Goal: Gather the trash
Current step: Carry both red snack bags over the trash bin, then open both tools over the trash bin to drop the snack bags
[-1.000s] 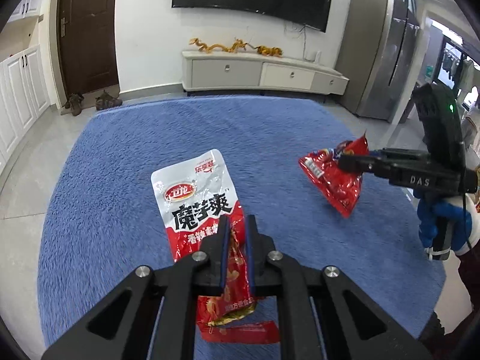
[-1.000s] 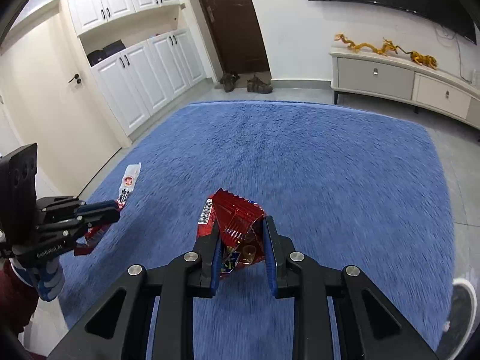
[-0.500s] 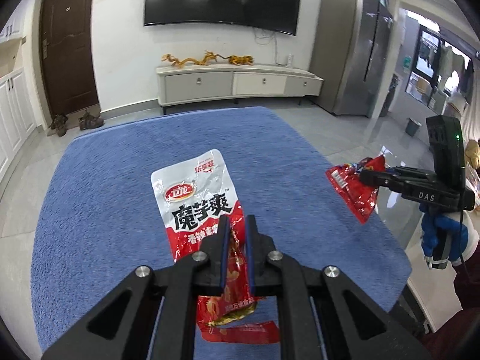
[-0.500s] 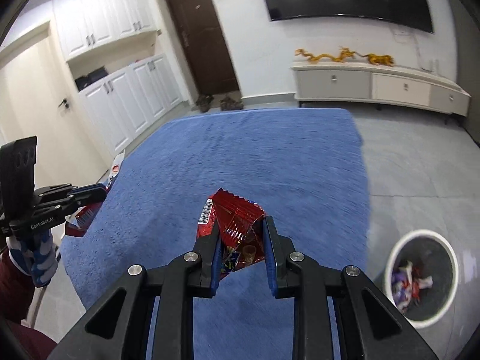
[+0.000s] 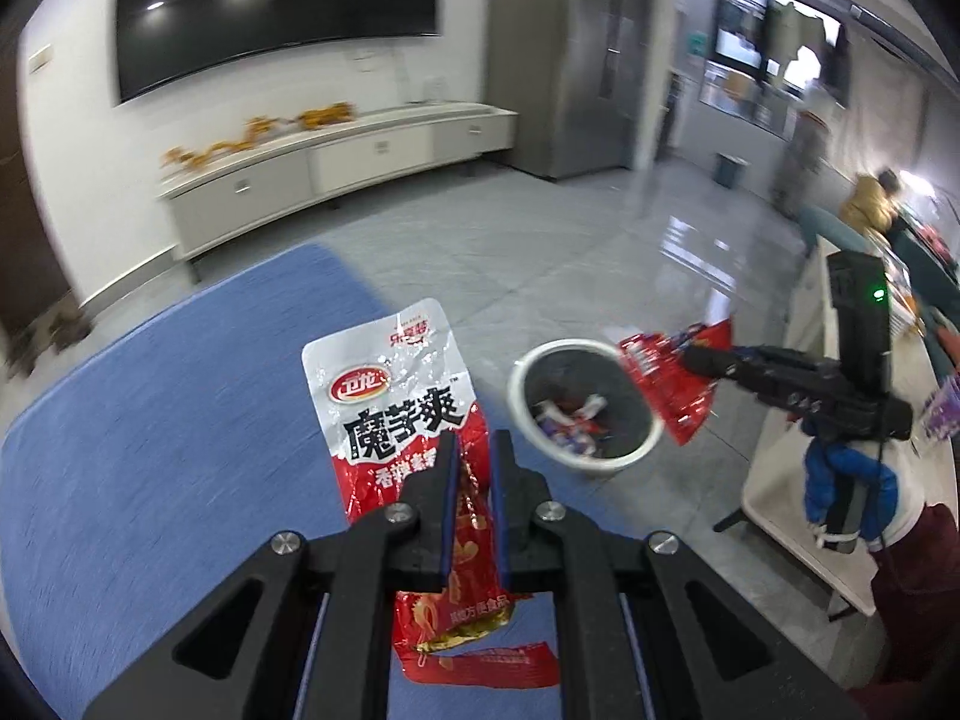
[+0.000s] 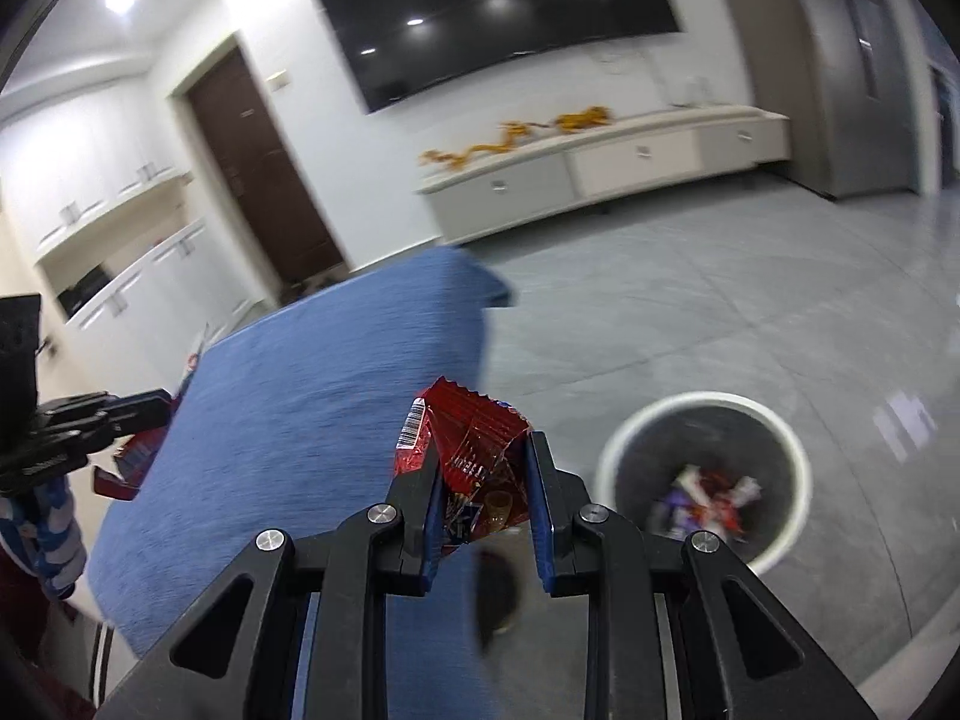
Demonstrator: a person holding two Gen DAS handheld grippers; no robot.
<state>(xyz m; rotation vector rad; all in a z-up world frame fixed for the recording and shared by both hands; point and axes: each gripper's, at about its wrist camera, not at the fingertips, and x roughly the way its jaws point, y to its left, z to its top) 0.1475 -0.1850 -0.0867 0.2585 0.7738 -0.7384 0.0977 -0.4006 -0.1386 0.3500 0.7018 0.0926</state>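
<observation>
The left claw is clenched on a silver-and-red snack packet, which stands up between the pads with its lower end hanging below the fingers. The right claw grips a crumpled red wrapper across its width, the pads pressing both sides. Both items are therefore off the blue rug and in carriage. In the left wrist view, the wastebasket, white-rimmed with a dark interior, stands on the grey tile floor just beyond the right edge of the rug; in that view the right claw and its wrapper sit at the far right rim of the basket. In the right wrist view, the basket lies to the right of the claw, near but not directly under it. Wrappers already lie inside the basket, so part of the collection is judged complete. Remaining steps: bring each claw over the opening, then release each item in turn. The visible portion of the rug shows no further litter; the rest is out of view.
</observation>
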